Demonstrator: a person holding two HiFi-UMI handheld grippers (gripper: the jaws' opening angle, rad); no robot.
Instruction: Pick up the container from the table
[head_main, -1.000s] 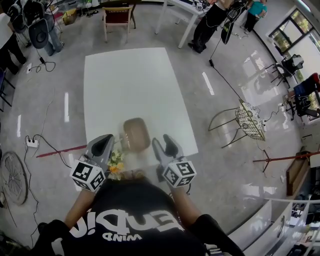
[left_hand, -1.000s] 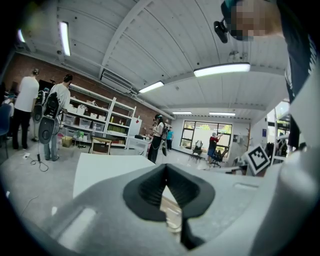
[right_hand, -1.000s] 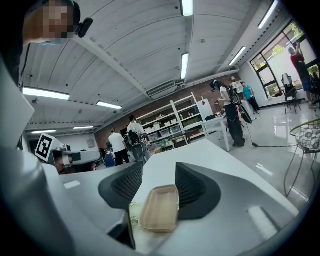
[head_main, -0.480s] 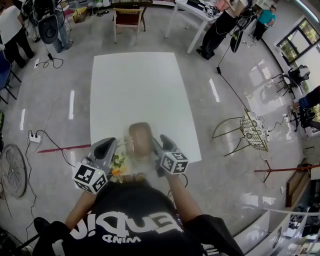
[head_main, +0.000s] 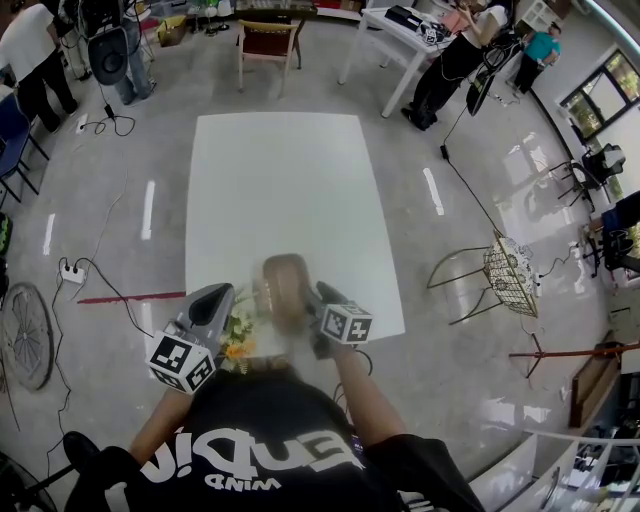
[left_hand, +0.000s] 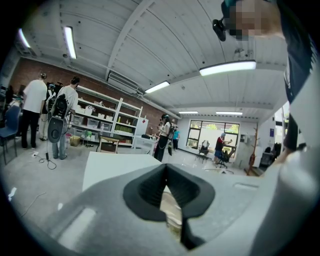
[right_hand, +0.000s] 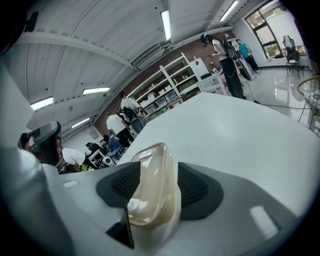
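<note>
A brownish, see-through container (head_main: 284, 288) stands near the front edge of the white table (head_main: 280, 180). In the right gripper view the container (right_hand: 150, 185) sits upright between the two dark pads, with a thin gap on its right side. My right gripper (head_main: 318, 300) is at the container's right side; its jaws have just been opening and stand open around it (right_hand: 159, 172). My left gripper (head_main: 214, 302) hangs at the table's front left corner, apart from the container, with its tips meeting (left_hand: 166, 167).
A small bunch of yellow and white flowers (head_main: 233, 337) lies at the table's near edge beside the left gripper. Around the table are a chair (head_main: 268, 42), another white table (head_main: 400, 30), a wire chair (head_main: 505, 270), floor cables and standing people.
My right gripper has come down and in toward the container, which now sits between its jaws. The left gripper has hardly moved. The container keeps its place on the table.
</note>
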